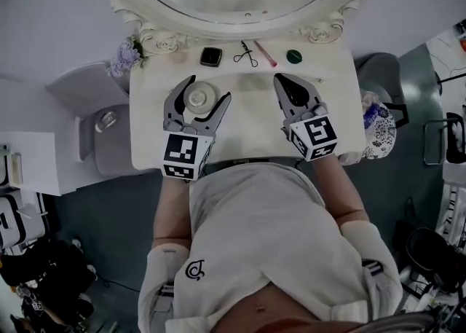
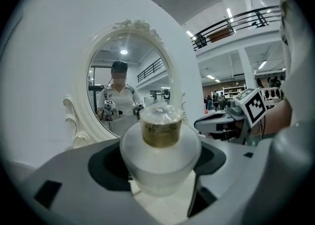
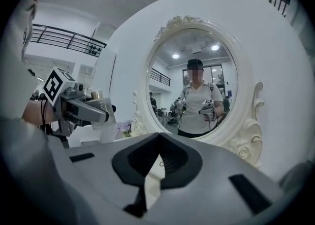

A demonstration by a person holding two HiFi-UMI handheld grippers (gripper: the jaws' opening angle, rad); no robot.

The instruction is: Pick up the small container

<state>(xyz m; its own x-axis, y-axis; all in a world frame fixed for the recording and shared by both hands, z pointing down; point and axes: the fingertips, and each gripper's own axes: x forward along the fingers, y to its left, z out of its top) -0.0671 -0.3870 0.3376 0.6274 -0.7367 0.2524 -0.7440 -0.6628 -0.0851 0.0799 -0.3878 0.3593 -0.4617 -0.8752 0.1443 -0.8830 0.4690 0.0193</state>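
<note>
Honestly, left gripper (image 1: 208, 91) clamps the small container (image 2: 160, 145) by its base, right gripper (image 3: 156, 157) closed, empty; any tilt could slip it out.

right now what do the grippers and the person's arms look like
The left gripper and right gripper both have grey curved jaws with black inner pads. Each carries a white cube printed with black square markers. The person wears a white short-sleeved shirt.
</note>
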